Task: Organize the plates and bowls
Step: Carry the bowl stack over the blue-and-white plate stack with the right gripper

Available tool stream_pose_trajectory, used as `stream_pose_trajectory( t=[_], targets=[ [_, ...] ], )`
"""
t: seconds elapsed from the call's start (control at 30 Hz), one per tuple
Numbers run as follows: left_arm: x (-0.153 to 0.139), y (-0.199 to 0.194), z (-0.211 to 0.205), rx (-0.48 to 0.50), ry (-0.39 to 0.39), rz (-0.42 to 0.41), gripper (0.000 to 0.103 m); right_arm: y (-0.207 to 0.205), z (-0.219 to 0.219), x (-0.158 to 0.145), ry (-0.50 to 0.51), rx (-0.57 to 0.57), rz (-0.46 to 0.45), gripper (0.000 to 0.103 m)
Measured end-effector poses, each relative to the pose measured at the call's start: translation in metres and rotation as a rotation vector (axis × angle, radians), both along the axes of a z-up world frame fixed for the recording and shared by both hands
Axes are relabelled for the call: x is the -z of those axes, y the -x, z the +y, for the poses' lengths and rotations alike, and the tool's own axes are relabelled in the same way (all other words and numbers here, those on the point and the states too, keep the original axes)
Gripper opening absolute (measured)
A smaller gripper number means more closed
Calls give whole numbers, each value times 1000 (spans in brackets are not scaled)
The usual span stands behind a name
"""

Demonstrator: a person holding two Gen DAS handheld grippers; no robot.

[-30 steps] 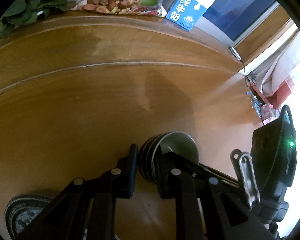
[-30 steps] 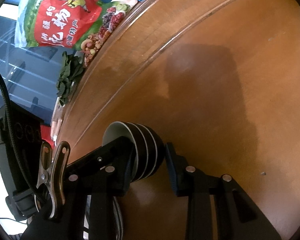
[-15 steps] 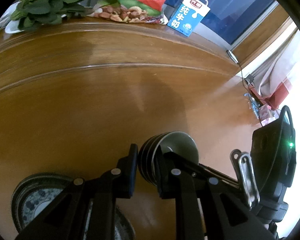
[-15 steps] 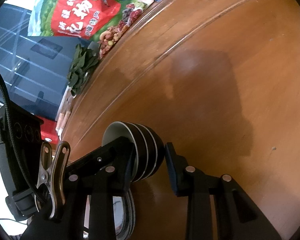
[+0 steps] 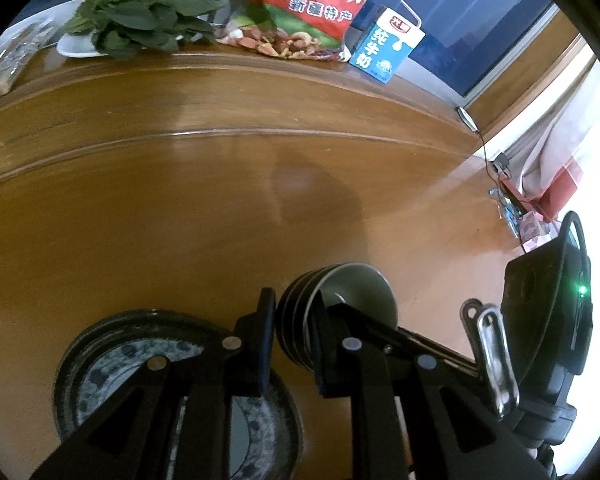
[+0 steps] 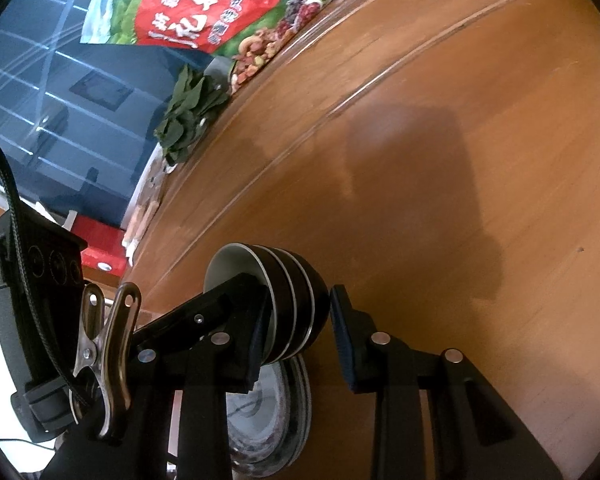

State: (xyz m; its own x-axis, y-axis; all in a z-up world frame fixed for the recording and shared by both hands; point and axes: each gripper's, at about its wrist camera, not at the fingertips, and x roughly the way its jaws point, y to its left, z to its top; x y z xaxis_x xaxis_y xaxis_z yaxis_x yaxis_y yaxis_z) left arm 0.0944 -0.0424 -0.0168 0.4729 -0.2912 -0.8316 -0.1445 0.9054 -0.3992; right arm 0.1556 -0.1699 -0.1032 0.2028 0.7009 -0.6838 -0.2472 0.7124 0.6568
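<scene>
A stack of dark bowls (image 5: 332, 312) with pale insides is held above the wooden table, gripped from both sides. My left gripper (image 5: 296, 340) is shut on its rim, one finger inside and one outside. My right gripper (image 6: 296, 324) straddles the same stack (image 6: 284, 300), one finger inside the top bowl, the other a little off the outer wall. A stack of blue-patterned plates (image 5: 112, 376) lies on the table below and to the left; it also shows under the bowls in the right wrist view (image 6: 268, 412).
At the table's far edge lie leafy greens on a white plate (image 5: 140, 28), a red snack bag (image 5: 312, 4) and a blue milk carton (image 5: 386, 50). The wooden table (image 5: 180, 208) has a raised rim groove.
Both grippers have carried the bowl stack toward the plates; the plate stack has come much further into view beneath the bowls. The grip on the bowls is unchanged.
</scene>
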Motion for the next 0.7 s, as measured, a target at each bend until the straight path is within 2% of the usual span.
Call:
stream_pose_trajectory(
  t=[0.7],
  targets=[
    [-13, 49, 31, -7, -7, -20, 15, 47, 33, -13, -5, -10, -20, 32]
  ],
)
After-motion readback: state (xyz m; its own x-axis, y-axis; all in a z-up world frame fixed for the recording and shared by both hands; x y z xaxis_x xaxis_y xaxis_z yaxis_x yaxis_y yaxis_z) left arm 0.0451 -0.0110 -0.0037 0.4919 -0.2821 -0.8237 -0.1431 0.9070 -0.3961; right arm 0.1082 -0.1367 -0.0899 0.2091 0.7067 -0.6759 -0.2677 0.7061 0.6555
